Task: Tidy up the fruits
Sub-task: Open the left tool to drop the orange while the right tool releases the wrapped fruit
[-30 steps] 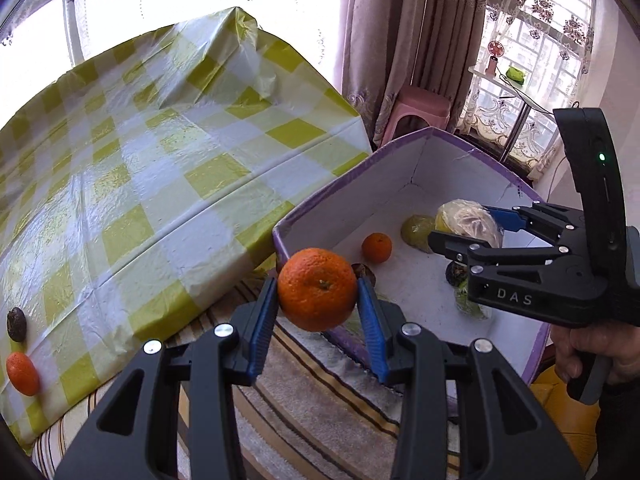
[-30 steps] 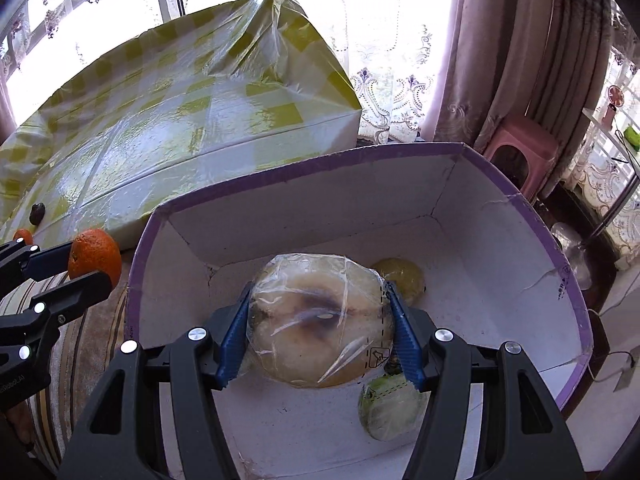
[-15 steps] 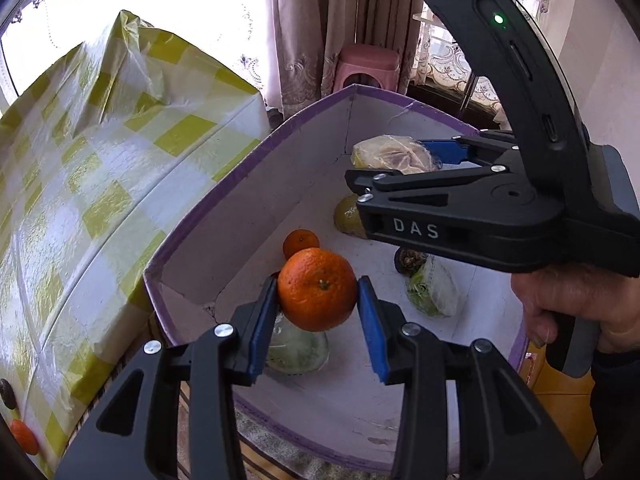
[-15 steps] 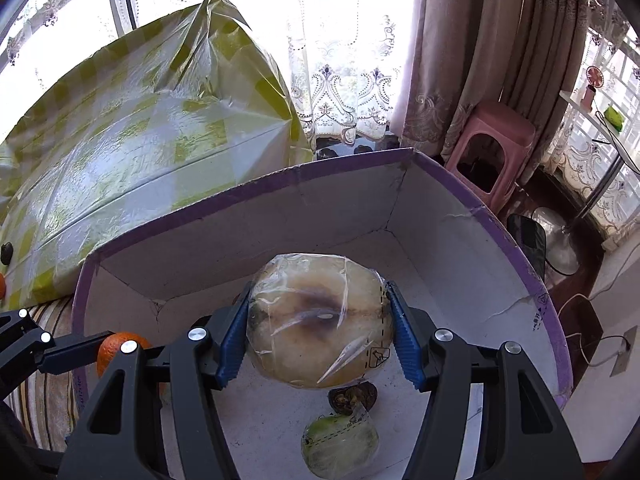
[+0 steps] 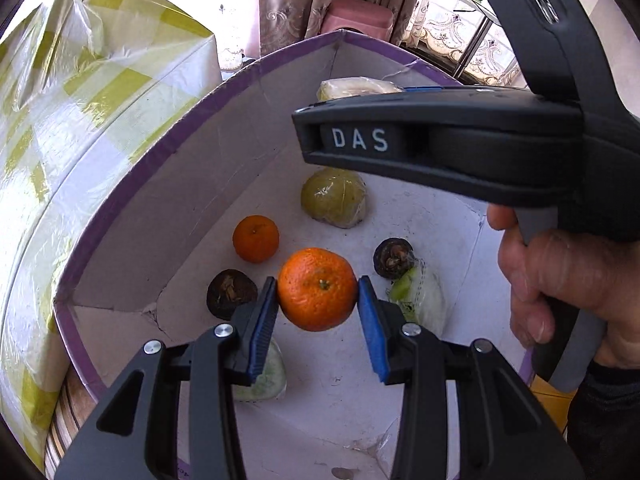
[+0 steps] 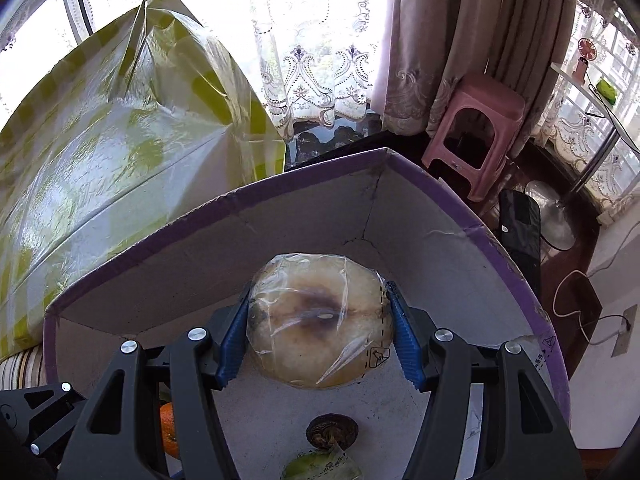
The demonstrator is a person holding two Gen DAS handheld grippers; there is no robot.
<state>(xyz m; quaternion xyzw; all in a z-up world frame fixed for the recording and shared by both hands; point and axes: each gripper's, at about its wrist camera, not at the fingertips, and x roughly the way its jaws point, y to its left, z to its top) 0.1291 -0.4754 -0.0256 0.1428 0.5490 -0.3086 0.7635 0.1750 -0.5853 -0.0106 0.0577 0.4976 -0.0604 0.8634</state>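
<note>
On my left wrist camera the left gripper [image 5: 317, 314] is closed on a large orange [image 5: 317, 289]; both blue pads press its sides and it hangs above the white floor of the purple-edged cardboard box [image 5: 160, 184]. Below it in the box I see a smaller orange [image 5: 256, 239] at 10 o'clock from the held one, a dark brown round fruit [image 5: 231, 294] at 9 o'clock, another dark fruit [image 5: 393, 258] at 2 o'clock, a yellow-green fruit in plastic wrap [image 5: 334, 197] at 12 o'clock, and a wrapped green piece [image 5: 420, 300] at 3 o'clock, touching the second dark fruit.

The right gripper [image 6: 318, 336] is about half open and holds a pale round fruit wrapped in clear film [image 6: 316, 316] between its pads, over the far corner of the box. A person's hand [image 5: 560, 280] grasps its handle at 3 o'clock in the left view.

At 9 o'clock from the box stands the table with a yellow and white checked cover [image 5: 80, 120], just beside the box wall. A pink stool [image 6: 476, 128] stands at 1 o'clock behind the box, near the curtain [image 6: 460, 40]
</note>
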